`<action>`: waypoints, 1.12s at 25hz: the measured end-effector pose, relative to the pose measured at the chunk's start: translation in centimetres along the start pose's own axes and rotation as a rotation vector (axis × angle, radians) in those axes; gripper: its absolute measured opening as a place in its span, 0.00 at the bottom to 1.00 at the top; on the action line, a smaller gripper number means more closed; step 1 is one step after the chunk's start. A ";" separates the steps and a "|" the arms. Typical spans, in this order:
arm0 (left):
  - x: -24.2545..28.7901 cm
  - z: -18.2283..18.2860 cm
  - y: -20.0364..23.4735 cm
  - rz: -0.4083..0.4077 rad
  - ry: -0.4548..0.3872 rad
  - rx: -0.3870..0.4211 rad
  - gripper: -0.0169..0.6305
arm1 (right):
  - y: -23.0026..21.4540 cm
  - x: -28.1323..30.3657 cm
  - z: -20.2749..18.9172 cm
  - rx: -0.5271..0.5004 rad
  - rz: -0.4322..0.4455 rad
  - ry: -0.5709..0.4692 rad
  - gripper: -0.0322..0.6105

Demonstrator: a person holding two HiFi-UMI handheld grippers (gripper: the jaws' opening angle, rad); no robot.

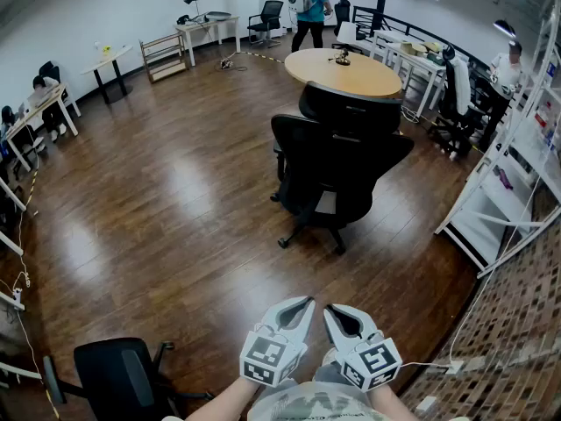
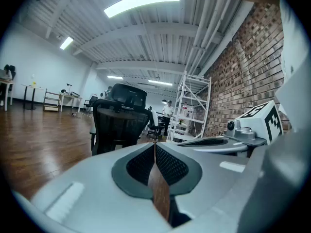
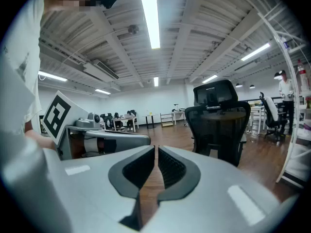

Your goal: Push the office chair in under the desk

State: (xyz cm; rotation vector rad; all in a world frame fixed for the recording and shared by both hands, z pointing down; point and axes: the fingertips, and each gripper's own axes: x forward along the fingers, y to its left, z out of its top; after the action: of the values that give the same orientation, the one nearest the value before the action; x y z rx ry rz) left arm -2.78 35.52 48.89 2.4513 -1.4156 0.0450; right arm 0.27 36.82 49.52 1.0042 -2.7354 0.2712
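Head view, office chair (image 1: 337,165) upright, facing round desk (image 1: 351,77)

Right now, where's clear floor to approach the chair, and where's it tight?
Open: floor on the near side of the office chair and wide to its left. Tight: its right, by the white rack; round table directly behind it.

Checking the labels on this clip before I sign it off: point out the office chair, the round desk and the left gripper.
office chair (image 1: 337,160), head view, on its black backrest.
round desk (image 1: 346,75), head view, on the bare wooden top.
left gripper (image 1: 306,304), head view, at its closed fingertips.
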 end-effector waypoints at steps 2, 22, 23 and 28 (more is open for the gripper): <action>0.6 0.4 0.3 -0.007 0.001 -0.017 0.05 | -0.8 0.5 0.2 0.006 -0.007 0.003 0.06; 15.3 6.3 3.6 -0.011 0.012 0.079 0.08 | -15.9 7.5 6.7 -0.010 -0.007 -0.148 0.10; 16.3 6.6 3.6 -0.015 0.014 0.079 0.09 | -16.8 7.7 7.1 -0.020 -0.003 -0.152 0.10; 20.8 8.4 3.6 0.006 0.009 0.134 0.12 | -21.1 8.4 9.5 -0.079 0.018 -0.189 0.11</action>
State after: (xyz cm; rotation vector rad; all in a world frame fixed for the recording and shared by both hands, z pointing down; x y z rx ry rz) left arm 3.69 14.05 45.54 2.5506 -1.4594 0.1575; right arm 6.48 13.54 44.70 1.0328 -2.8986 0.0735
